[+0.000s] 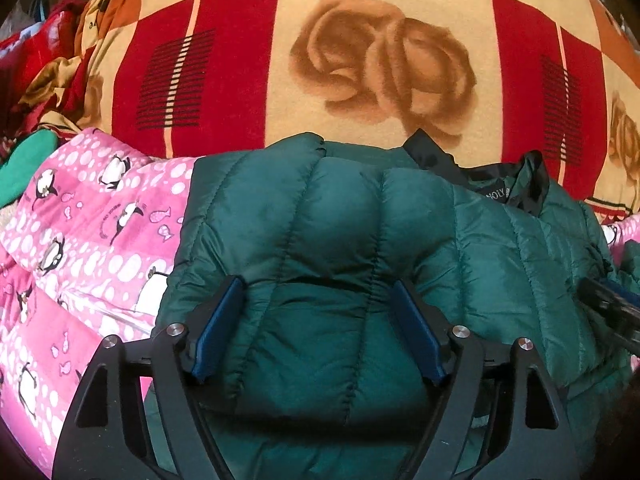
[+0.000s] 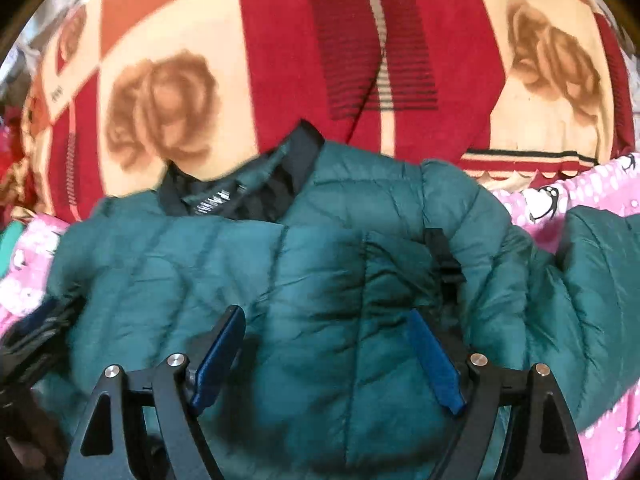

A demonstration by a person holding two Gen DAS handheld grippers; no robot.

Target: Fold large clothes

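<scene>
the green puffer jacket [image 1: 340,240] lies on the pink penguin quilt [image 1: 80,232], its black collar [image 1: 504,184] toward the rose-patterned blanket [image 1: 360,60] behind; 1 sleeve [image 2: 592,264] trails off to the right. the left gripper [image 1: 318,328] has its jaws spread wide with quilted fabric bulging between the blue pads, gripping nothing; the right gripper [image 2: 326,354] is spread the same way over the jacket front. the other tool shows only as a dark shape at each view's edge. likely risks from here – the slick, puffy shell could slip out of a shallow pinch, or a bite could catch only the top layer, so the fold drags crooked; the loose sleeve may flop out and spoil the fold – and the soft quilt underneath could bunch along with it
</scene>
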